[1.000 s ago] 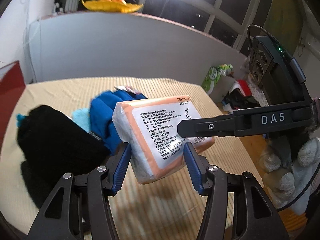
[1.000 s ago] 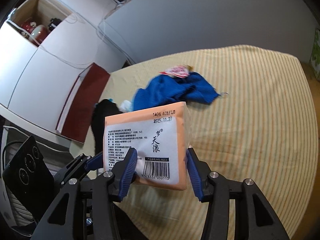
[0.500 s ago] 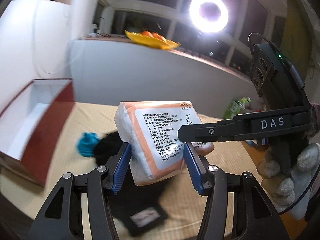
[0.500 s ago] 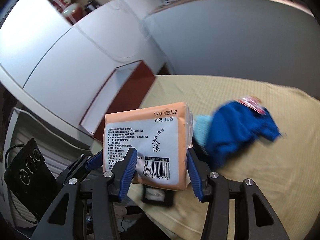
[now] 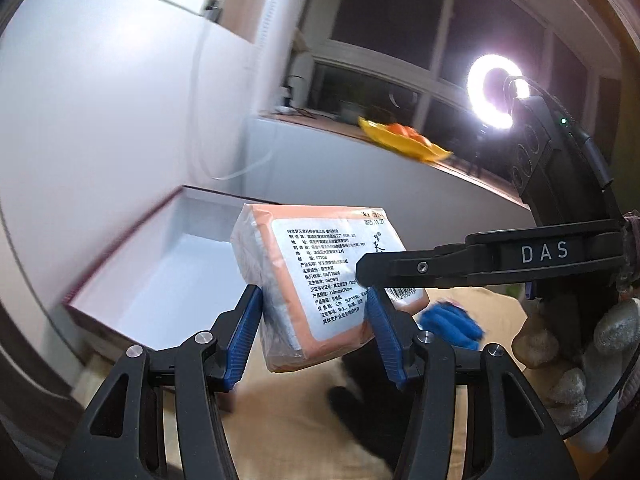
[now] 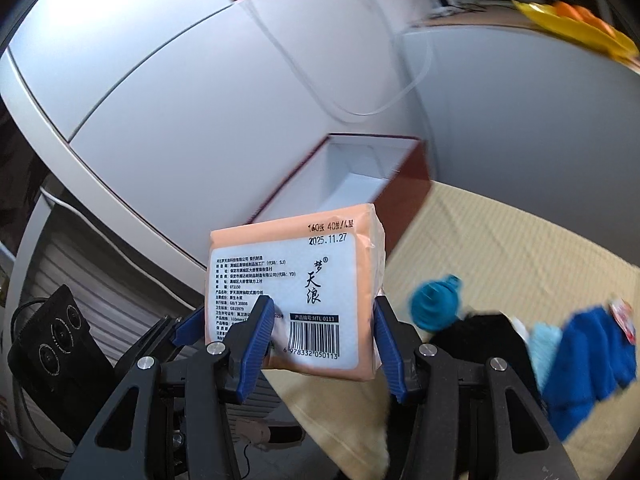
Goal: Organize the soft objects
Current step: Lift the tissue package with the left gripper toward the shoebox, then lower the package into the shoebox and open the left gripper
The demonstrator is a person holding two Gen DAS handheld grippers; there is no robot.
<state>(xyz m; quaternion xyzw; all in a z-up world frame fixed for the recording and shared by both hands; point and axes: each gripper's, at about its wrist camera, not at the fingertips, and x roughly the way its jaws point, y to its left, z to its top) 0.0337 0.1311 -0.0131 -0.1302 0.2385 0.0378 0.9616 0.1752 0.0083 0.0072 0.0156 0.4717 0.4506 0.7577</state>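
An orange tissue pack [image 5: 320,280] with a white printed label is held in the air by both grippers. My left gripper [image 5: 316,336] is shut on its lower end. My right gripper [image 6: 320,332] is shut on the same tissue pack [image 6: 296,296], and its black arm marked DAS [image 5: 500,260] crosses the left wrist view. An open dark red box with a white inside [image 5: 160,276] stands just beyond the pack, by the white wall; it also shows in the right wrist view [image 6: 360,176].
On the striped beige bedcover [image 6: 500,240] lie a blue cloth [image 6: 592,364], a black garment [image 6: 480,340] and a teal item [image 6: 434,304]. A yellow plate of fruit [image 5: 400,142] sits on a ledge. A ring light [image 5: 496,92] glares at the right.
Both grippers have carried the tissue pack left, away from the clothes pile. The open red box has come into full view right behind the pack.
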